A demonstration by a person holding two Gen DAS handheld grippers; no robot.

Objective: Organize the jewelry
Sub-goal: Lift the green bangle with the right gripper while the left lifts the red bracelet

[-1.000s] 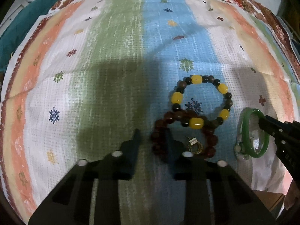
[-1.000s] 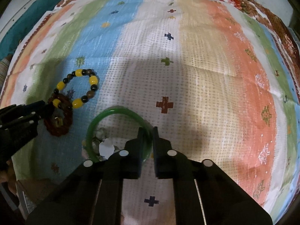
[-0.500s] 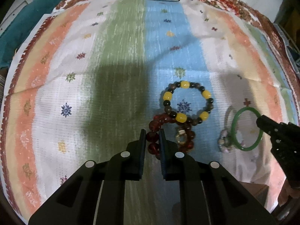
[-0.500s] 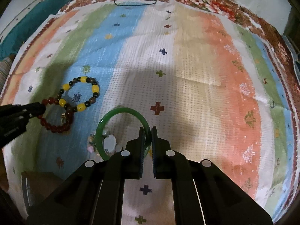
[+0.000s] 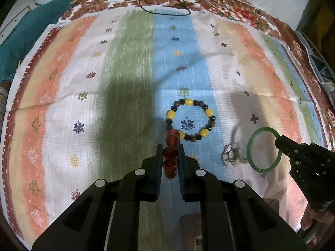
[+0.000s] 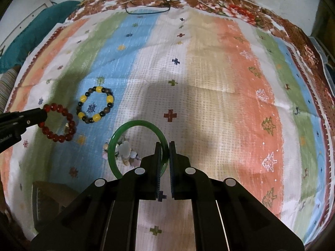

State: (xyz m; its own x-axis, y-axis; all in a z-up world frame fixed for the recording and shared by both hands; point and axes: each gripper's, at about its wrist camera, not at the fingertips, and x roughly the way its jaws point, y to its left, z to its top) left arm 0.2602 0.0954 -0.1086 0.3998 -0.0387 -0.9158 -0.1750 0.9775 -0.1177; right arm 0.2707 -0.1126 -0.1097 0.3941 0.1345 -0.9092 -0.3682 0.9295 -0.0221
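My left claw (image 5: 170, 156) pinches red beads between its fingers, while my right claw (image 6: 165, 156) is clamped on a green ring's rim.

My left gripper (image 5: 170, 156): around bead bracelet (image 6: 57, 123), left of mixed-bead bracelet (image 5: 190, 122)
My right gripper (image 6: 165, 156): around bangle (image 6: 138, 146), over charm cluster (image 5: 231, 154), all above cloth (image 6: 209, 83)

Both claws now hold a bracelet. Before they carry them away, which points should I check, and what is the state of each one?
1. Left claw closed on the red bead bracelet: ok, beads sit between its fingers.
2. Right claw closed on the green bangle: ok, the rim is pinched.
3. Red bracelet free of the yellow and dark bead bracelet: cannot tell from the left view; the right view shows a gap.
4. Bangle free of the pale bead cluster: cannot tell.
5. Destination for the jewelry: cannot tell, only the striped cloth shows clearly.
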